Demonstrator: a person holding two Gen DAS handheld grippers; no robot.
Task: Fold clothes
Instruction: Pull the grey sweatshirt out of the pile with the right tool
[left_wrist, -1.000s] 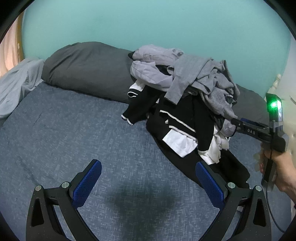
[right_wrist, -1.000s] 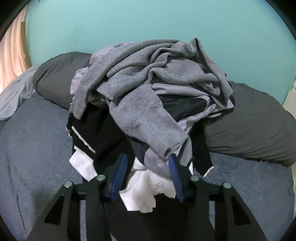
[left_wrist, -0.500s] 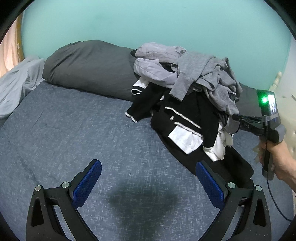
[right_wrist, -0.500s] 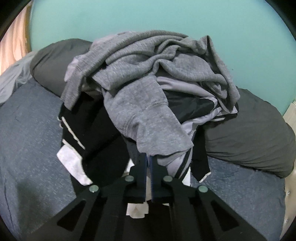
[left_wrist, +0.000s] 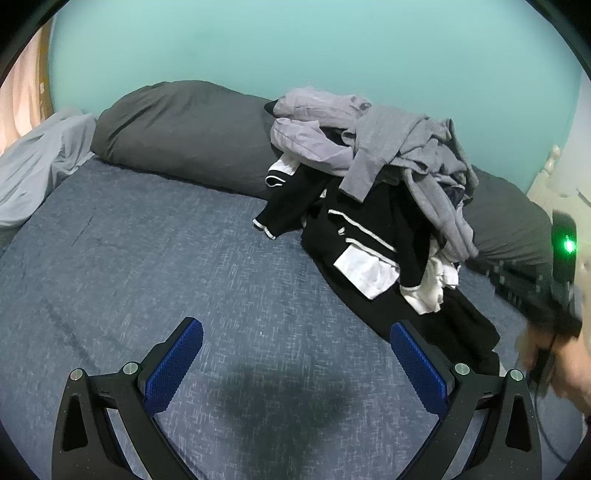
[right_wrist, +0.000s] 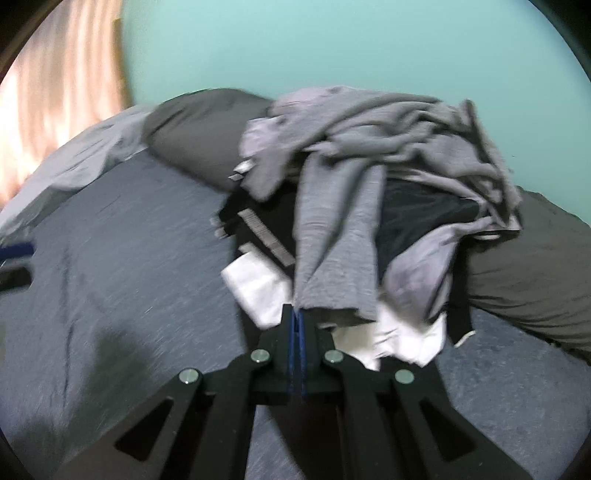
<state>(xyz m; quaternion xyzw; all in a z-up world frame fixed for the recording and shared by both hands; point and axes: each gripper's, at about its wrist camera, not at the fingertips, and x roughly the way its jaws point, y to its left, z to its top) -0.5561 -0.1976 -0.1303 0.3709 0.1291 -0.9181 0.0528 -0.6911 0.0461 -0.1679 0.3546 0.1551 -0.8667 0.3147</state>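
Note:
A heap of clothes (left_wrist: 373, 192) lies on the bed against the pillows: grey garments on top, black ones with white stripes and white pieces below. My right gripper (right_wrist: 296, 317) is shut on the hem of a grey garment (right_wrist: 336, 236), which stretches taut from the heap toward me. That same gripper (left_wrist: 517, 280) shows blurred at the right edge of the left wrist view, held by a hand. My left gripper (left_wrist: 295, 354) hangs open over bare bedsheet, left of the heap, with nothing between its fingers.
A blue-grey bedsheet (left_wrist: 147, 266) covers the mattress. Dark grey pillows (left_wrist: 184, 125) line the teal wall. A light grey sheet (left_wrist: 33, 166) is bunched at the far left. A white bedpost (left_wrist: 550, 162) stands at the right.
My right gripper closed on the grey garment's hem and has pulled back and to the right, drawing the fabric out from the heap. The left gripper has barely moved.

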